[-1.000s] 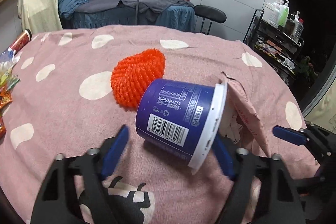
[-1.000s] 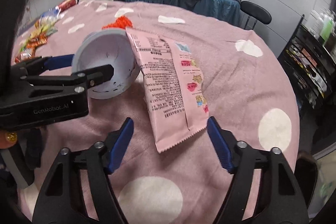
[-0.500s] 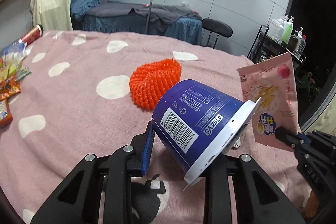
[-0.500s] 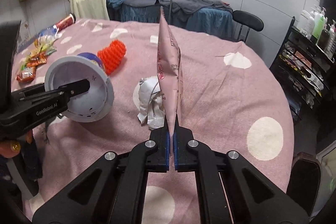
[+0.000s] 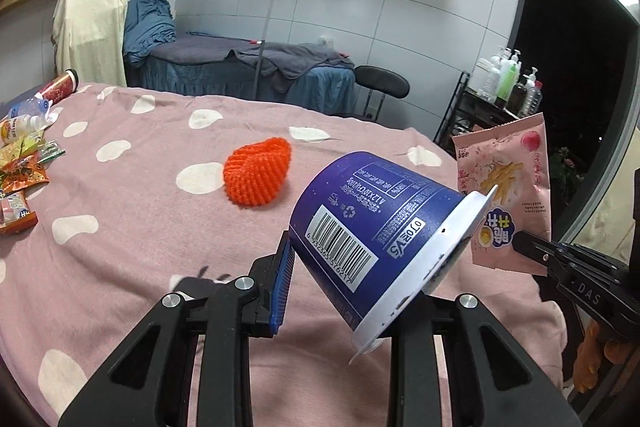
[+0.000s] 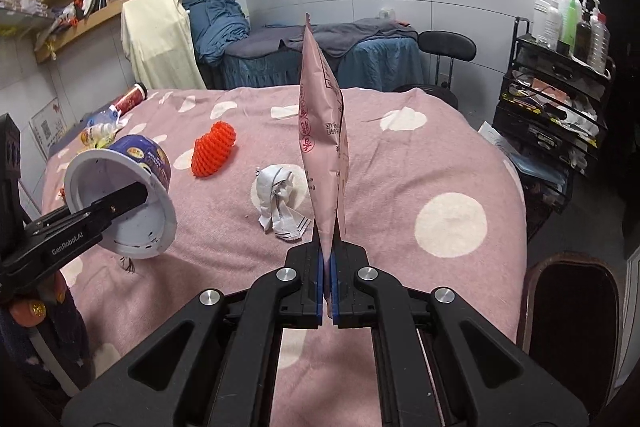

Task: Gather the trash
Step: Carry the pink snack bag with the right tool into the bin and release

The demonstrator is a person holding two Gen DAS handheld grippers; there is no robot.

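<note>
My left gripper (image 5: 352,291) is shut on a blue paper cup (image 5: 372,223), held tilted above the pink dotted bedspread (image 5: 132,227). The cup also shows in the right wrist view (image 6: 124,199), open mouth toward me. My right gripper (image 6: 329,291) is shut on the bottom edge of a pink snack bag (image 6: 324,147), held upright and edge-on; it also shows in the left wrist view (image 5: 506,195). A crumpled white wrapper (image 6: 280,199) and an orange mesh sleeve (image 6: 214,149) lie on the bedspread.
Snack packets (image 5: 20,175), a bottle and a red can (image 5: 60,87) lie at the bed's left edge. A black chair (image 6: 446,47) and a rack of bottles (image 6: 560,75) stand to the right. A dark bin rim (image 6: 572,307) is at lower right.
Both grippers have closed, the left on the cup, the right on the snack bag, and lifted them off the bedspread. The wrapper under the bag is now uncovered.
</note>
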